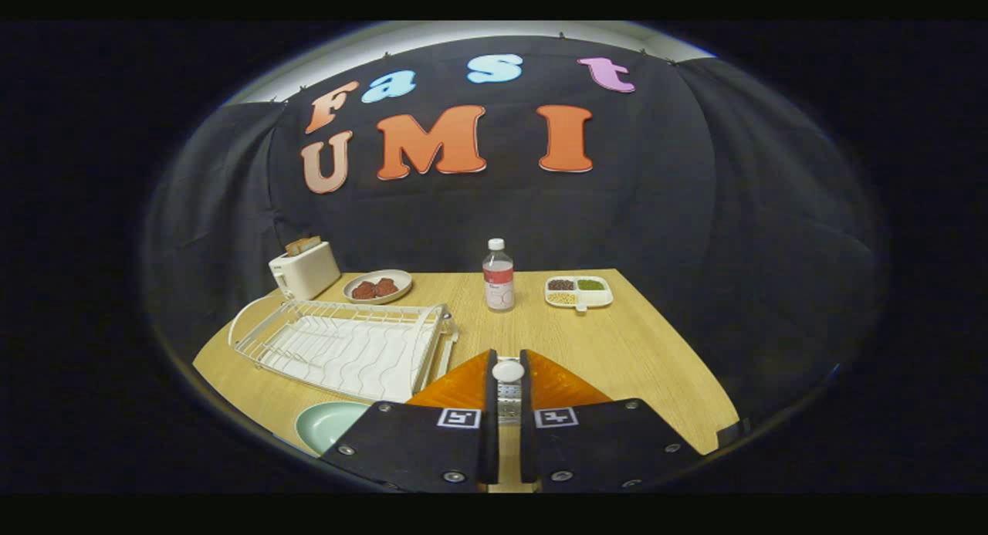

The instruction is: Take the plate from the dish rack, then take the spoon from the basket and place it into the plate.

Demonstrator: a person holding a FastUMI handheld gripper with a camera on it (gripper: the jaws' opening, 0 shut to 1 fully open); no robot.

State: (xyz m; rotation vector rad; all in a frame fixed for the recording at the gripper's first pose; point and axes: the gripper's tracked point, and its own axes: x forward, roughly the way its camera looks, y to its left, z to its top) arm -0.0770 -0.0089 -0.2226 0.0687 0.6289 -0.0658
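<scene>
My gripper point(508, 359) is held above the wooden table point(617, 350), its two fingers nearly together with a spoon between them. The spoon's white rounded end point(508, 370) pokes up in the narrow gap at the fingertips, and both fingers press on it. A pale green plate point(328, 423) lies flat on the table just left of the fingers, in front of the white wire dish rack point(347, 346). The rack holds no dishes. A small holder point(448, 336) hangs on the rack's right end; I cannot tell what is in it.
Beyond the rack stand a white toaster point(305, 271) with bread in it and an oval dish of red-brown food point(378, 286). A clear bottle point(499, 276) stands ahead of the fingers, with a divided tray of beans point(579, 292) to its right.
</scene>
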